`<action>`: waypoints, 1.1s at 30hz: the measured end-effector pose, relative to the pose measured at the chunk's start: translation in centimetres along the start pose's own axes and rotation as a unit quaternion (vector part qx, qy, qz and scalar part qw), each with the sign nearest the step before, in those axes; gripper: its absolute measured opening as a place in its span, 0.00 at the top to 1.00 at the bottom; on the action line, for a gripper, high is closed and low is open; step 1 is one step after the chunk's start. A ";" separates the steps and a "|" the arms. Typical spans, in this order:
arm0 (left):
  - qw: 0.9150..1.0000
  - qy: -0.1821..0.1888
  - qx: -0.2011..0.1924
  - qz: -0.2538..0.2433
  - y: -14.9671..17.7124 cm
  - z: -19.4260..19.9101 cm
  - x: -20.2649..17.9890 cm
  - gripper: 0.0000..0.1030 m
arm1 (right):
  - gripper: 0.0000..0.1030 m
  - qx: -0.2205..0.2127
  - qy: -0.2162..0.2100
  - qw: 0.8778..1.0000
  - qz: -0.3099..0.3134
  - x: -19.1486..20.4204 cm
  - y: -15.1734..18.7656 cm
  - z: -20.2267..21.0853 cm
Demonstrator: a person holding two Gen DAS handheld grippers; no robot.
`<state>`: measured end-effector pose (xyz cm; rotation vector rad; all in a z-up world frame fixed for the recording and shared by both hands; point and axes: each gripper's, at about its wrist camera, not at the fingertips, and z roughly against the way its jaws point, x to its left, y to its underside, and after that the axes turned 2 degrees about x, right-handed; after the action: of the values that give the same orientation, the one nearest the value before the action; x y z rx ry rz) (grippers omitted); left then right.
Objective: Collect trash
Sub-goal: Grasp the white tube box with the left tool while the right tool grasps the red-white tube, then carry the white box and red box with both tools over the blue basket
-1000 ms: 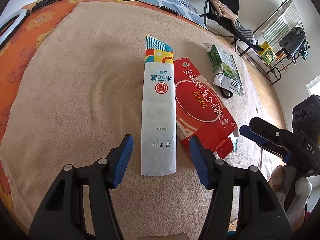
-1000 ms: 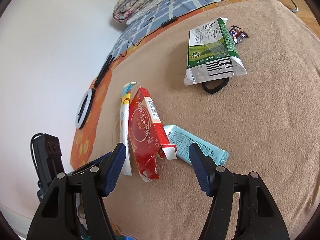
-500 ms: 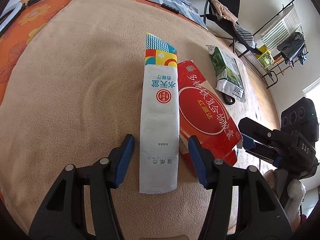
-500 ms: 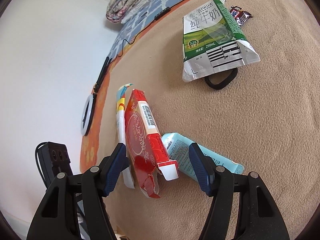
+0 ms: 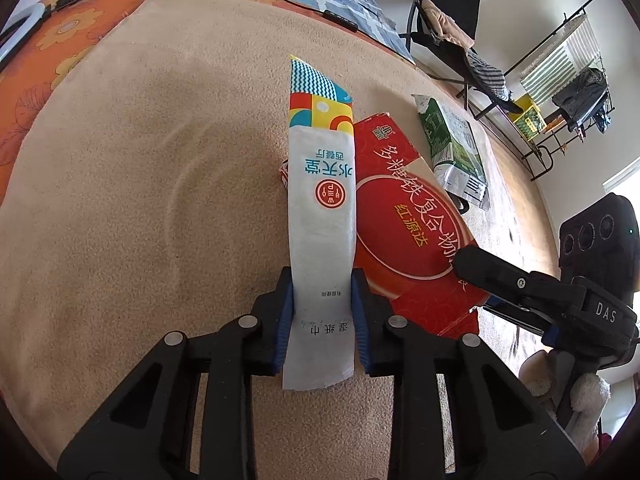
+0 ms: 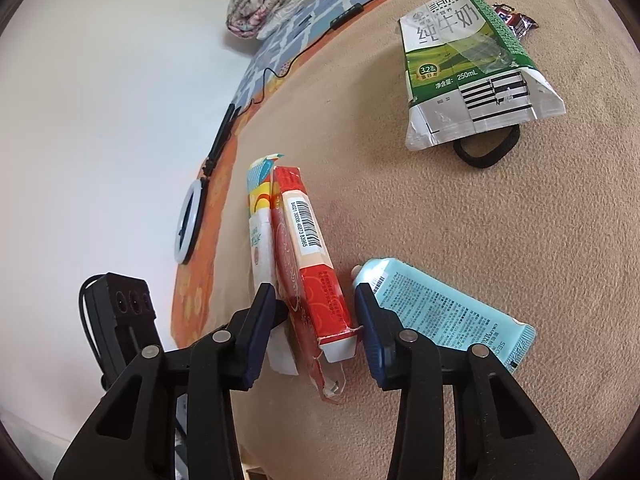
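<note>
My left gripper (image 5: 321, 312) is shut on a long white wet-wipe packet (image 5: 322, 216) with a colourful far end, lying on the beige blanket (image 5: 140, 200). A flattened red box (image 5: 408, 220) lies right beside it. In the right wrist view my right gripper (image 6: 316, 316) straddles the near end of the red box (image 6: 310, 276), jaws close on both sides; the right pad (image 6: 370, 328) touches the box flap, and a gap shows at the left. A light blue tube (image 6: 440, 312) lies just right of it. A green milk carton (image 6: 472, 64) lies farther off.
A black band (image 6: 486, 148) sticks out under the milk carton, and a dark candy wrapper (image 6: 516, 20) lies behind it. A ring light (image 6: 192, 220) and cables lie on the orange sheet to the left. A chair (image 5: 448, 28) and a drying rack (image 5: 560, 92) stand beyond the bed.
Both grippers moved forward. The left jaws went from wide open to shut on the white packet. The right jaws narrowed around the end of the red box.
</note>
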<state>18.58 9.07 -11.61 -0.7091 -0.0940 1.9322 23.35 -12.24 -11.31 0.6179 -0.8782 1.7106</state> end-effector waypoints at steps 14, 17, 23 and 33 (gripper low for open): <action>1.000 -0.018 -0.022 0.004 0.3 2.3 0.7 0.82 | 0.83 -0.043 0.058 0.992 0.108 5.6 1.1 0.4; 0.999 -0.018 -0.026 0.002 0.4 3.1 0.6 0.82 | 0.83 -0.060 0.064 0.989 0.116 6.2 1.2 1.3; 0.999 -0.015 -0.040 -0.012 1.5 5.6 -0.4 0.82 | 0.83 -0.091 0.077 0.984 0.130 7.2 1.6 4.0; 0.999 0.003 -0.040 -0.034 6.5 10.3 -1.9 0.82 | 0.83 -0.119 0.086 0.973 0.177 9.9 4.9 9.1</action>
<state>8.58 6.93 -4.70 -0.7542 -0.1897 1.8700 15.50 -14.69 0.40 0.1533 -1.0951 1.9019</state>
